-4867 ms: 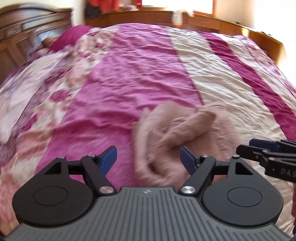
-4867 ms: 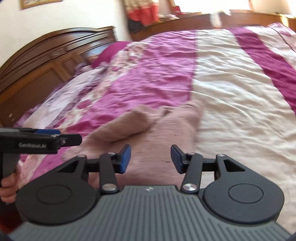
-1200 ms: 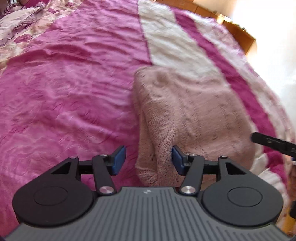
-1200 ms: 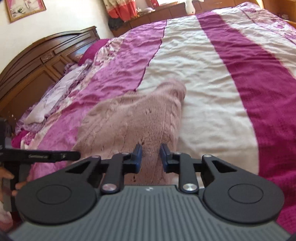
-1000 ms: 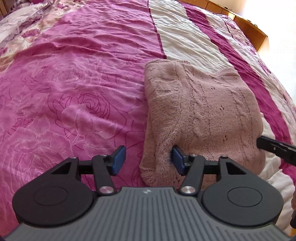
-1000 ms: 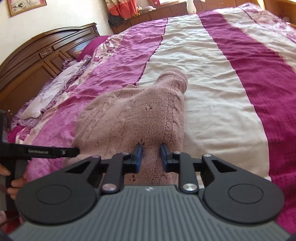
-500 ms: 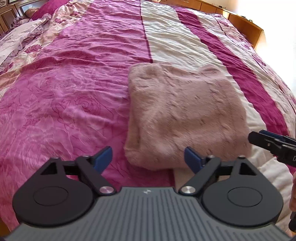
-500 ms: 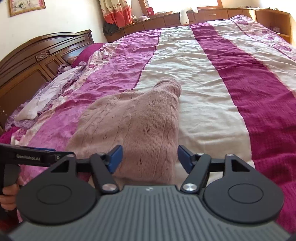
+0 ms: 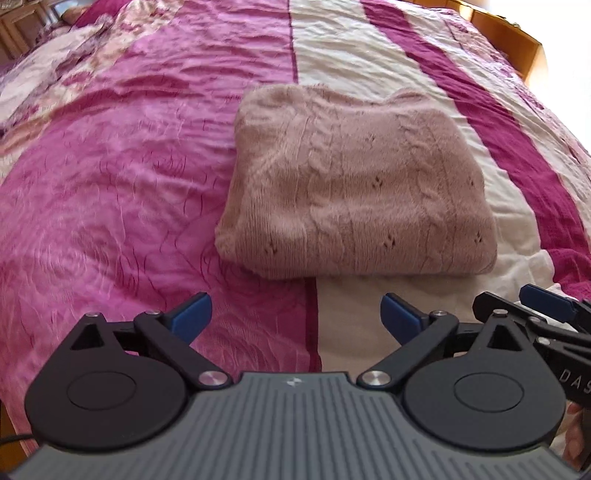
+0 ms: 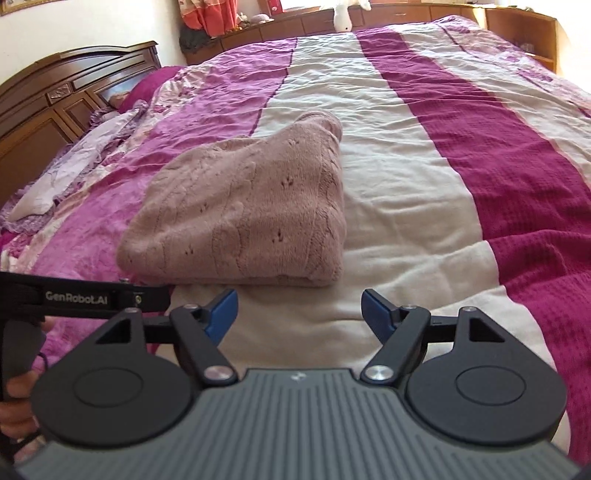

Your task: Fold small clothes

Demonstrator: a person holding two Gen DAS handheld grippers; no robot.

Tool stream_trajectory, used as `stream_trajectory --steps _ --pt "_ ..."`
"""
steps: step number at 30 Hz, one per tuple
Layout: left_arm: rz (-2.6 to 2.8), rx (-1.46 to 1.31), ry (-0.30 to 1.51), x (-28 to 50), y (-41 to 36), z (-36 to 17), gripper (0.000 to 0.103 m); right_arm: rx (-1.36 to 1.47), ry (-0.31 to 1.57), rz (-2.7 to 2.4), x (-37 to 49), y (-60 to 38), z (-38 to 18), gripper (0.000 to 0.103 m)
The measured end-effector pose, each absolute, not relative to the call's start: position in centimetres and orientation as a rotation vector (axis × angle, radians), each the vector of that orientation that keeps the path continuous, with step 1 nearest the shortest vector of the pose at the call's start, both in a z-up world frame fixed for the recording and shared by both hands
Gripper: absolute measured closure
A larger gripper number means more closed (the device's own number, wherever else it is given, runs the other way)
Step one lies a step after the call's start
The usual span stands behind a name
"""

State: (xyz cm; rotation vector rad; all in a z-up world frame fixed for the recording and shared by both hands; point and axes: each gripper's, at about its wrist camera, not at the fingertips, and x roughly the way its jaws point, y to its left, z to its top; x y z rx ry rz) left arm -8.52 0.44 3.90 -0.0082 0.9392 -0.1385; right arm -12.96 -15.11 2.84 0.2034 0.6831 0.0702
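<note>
A dusty-pink cable-knit sweater [image 9: 351,184] lies folded into a neat rectangle on the striped bedspread [image 9: 129,184]; the right wrist view shows the same sweater [image 10: 243,218] a little ahead and to the left. My left gripper [image 9: 295,317] hangs open just short of the sweater's near edge, holding nothing. My right gripper [image 10: 299,310] is open too, apart from the sweater's near right corner. The right gripper's tips [image 9: 543,299] show at the right edge of the left wrist view. The left gripper's body [image 10: 85,295] crosses the left of the right wrist view.
The bed carries a quilt [image 10: 424,147] in magenta and cream stripes. A dark wooden headboard [image 10: 55,96] and rumpled floral bedding [image 10: 74,166] lie at the far left. Wooden cabinets [image 10: 406,14] line the far wall. A hand [image 10: 14,398] grips the left tool's handle.
Both grippers were shut on the sweater's near edge one second ago. They have opened, let it go and pulled back toward me; the folded sweater now rests flat.
</note>
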Motion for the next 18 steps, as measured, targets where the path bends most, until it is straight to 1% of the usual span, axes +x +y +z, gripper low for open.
stream_trajectory --steps 5,18 --pt "-0.127 -0.007 0.977 -8.9 0.2 2.8 0.002 0.214 0.692 0.072 -13.0 -15.0 2.3 0.027" --pt "-0.111 0.045 0.966 -9.5 -0.4 2.2 0.002 0.224 0.688 0.051 -13.3 -15.0 2.0 0.027"
